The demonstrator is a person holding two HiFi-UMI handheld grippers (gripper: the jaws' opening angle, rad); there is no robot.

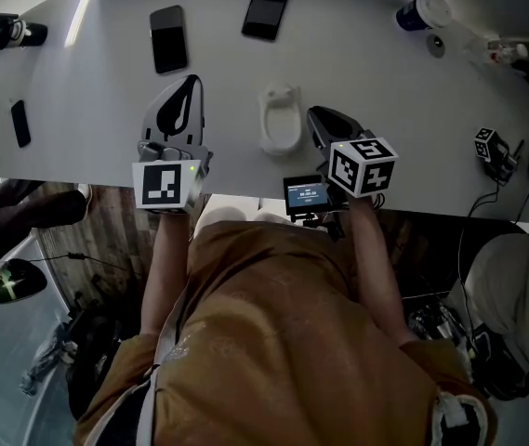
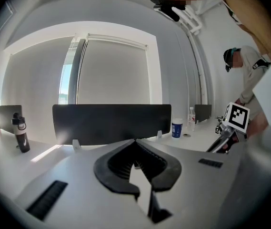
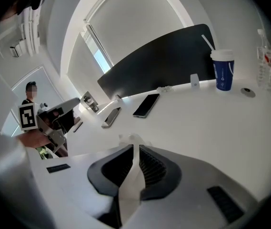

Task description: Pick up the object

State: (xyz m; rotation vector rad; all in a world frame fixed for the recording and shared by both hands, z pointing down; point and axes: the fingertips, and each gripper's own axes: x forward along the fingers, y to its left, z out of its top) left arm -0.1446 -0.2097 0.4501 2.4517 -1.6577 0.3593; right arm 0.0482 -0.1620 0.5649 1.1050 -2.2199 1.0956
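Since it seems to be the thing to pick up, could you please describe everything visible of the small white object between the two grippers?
The white object looks like smooth matte plastic: an oval, raised rim around a shallow hollow, with a small knob at its far end. It lies flat on the white table, beside the right gripper's shut tongs; contact cannot be told.

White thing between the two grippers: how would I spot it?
On the white table, look near the front edge, between the left gripper and the right gripper. The small oval object there is white and raised, unlike the two flat black phones behind it.
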